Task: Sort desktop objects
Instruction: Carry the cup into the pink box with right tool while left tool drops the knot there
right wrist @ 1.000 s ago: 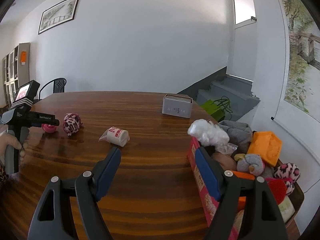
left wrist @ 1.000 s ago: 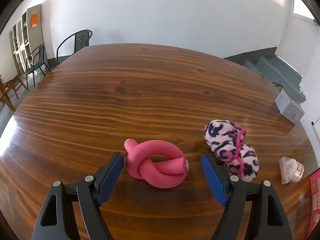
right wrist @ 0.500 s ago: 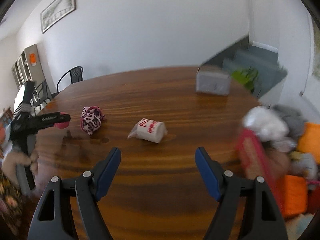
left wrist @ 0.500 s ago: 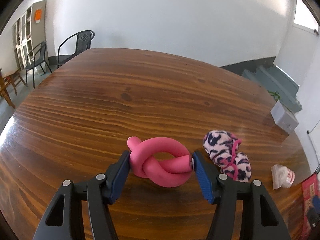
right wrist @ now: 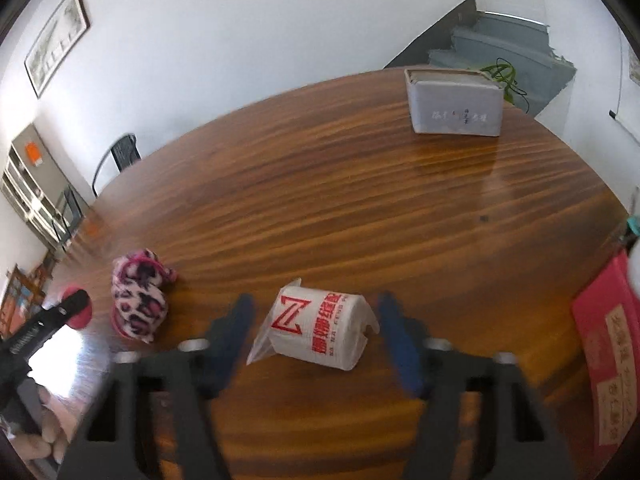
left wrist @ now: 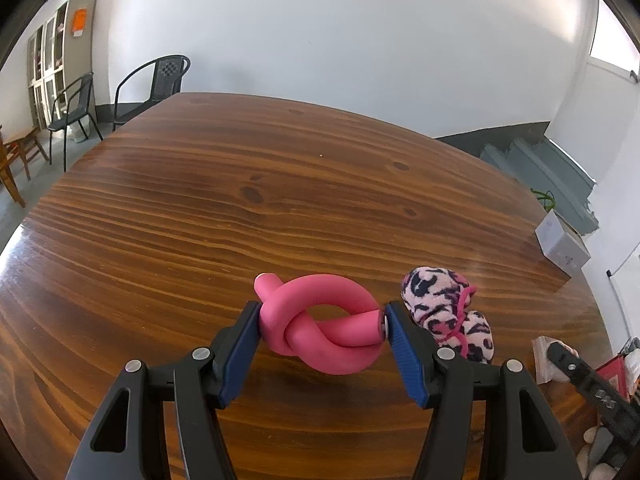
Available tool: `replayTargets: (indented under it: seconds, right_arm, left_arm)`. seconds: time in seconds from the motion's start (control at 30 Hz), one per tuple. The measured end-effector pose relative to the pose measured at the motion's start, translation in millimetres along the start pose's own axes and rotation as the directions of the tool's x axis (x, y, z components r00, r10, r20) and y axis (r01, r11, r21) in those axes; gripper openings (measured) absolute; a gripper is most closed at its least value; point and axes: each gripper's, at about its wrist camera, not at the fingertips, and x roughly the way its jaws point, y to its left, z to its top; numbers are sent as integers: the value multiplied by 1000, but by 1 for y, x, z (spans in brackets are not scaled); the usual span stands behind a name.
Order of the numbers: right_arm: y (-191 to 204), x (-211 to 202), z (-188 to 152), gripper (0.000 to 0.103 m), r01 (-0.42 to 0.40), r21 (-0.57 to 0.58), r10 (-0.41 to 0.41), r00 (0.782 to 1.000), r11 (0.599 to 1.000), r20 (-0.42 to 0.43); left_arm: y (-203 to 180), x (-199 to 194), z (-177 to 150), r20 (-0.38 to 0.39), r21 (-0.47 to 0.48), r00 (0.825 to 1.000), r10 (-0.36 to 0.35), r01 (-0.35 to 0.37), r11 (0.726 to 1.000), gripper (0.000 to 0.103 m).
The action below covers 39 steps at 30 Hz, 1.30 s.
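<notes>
A: Lying straight ahead of the right tool (right wrist: pixel 312 320), the wrapped paper roll (right wrist: pixel 316 328) was seen on the desk (right wrist: pixel 360 208) between the two blue pads, its long axis slanted across the gap. The jaws were closing, yet no pad was pressed on the roll.

B: And the left tool (left wrist: pixel 322 320)?

A: It was clamped on the knotted pink foam tube (left wrist: pixel 324 330), one pad on the knot, the other on the tube's cut end. The tube was set low over the desk; whether it was lifted could not be told.

B: What was shown by one view only?

A: The leopard-print plush (left wrist: pixel 448 316) was seen just beside the left tool in the left view. Only in the right view were the roll's red lettering, the grey box (right wrist: pixel 454 104) at the far edge and the red carton (right wrist: pixel 608 344) made plain.

B: So the right hand was judged nearer the roll.
</notes>
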Motion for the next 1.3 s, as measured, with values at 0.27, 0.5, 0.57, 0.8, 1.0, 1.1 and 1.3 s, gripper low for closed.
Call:
replayTargets:
  seconds: [0.27, 0.5, 0.57, 0.8, 1.0, 1.1, 1.3]
  right_arm:
    - [1, -40, -14, 44, 21, -60, -16, 997, 998, 80]
    - [-20, -121, -28, 44, 45, -67, -29, 973, 997, 227]
    - [-31, -147, -33, 44, 66, -61, -47, 960, 996, 276]
    - [-115, -208, -53, 44, 169, 90, -190, 919, 981, 345]
    - [-187, -227, -68, 44, 219, 224, -284, 903, 950, 322]
    - [-205, -225, -68, 44, 235, 233, -300, 905, 944, 301]
    - [-214, -196, -73, 44, 292, 172, -329, 908, 941, 260]
  left_arm:
    - [-10, -3, -2, 6, 26, 1000, -13, 13, 1000, 64]
    - [-25, -13, -8, 15, 56, 999, -39, 38, 998, 64]
    - [-31, -17, -11, 16, 67, 999, -48, 47, 997, 64]
    - [-63, -37, -28, 25, 116, 994, -102, 99, 988, 64]
    - [-105, -60, -52, 18, 177, 985, -173, 167, 970, 64]
    - [-131, -69, -64, 1, 211, 977, -212, 207, 955, 64]
    - [-190, -85, -88, -48, 280, 953, -298, 299, 912, 64]
